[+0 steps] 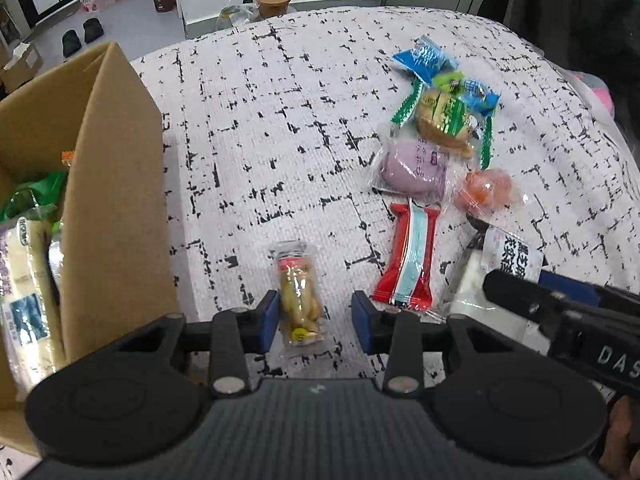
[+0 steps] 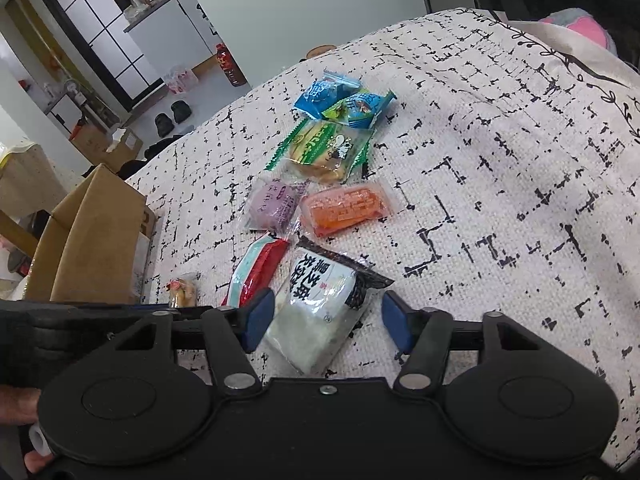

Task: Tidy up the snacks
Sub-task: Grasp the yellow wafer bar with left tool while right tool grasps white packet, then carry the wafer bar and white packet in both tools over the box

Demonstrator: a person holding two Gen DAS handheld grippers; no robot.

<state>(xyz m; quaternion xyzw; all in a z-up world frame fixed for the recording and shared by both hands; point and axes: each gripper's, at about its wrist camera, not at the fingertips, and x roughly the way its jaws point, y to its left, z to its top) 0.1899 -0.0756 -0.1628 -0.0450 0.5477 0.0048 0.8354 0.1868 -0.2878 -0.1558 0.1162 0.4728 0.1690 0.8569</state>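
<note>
My left gripper is open, its blue pads on either side of a small clear snack packet lying on the patterned cloth; the packet also shows in the right wrist view. My right gripper is open around a white packet with black print, also seen in the left wrist view. A red and pale blue packet lies between them. A cardboard box at the left holds several snacks.
Further back lie a purple cake, an orange packet, a green-edged pastry packet and two blue packets. The table edge curves beyond them. A pink item sits at the far right.
</note>
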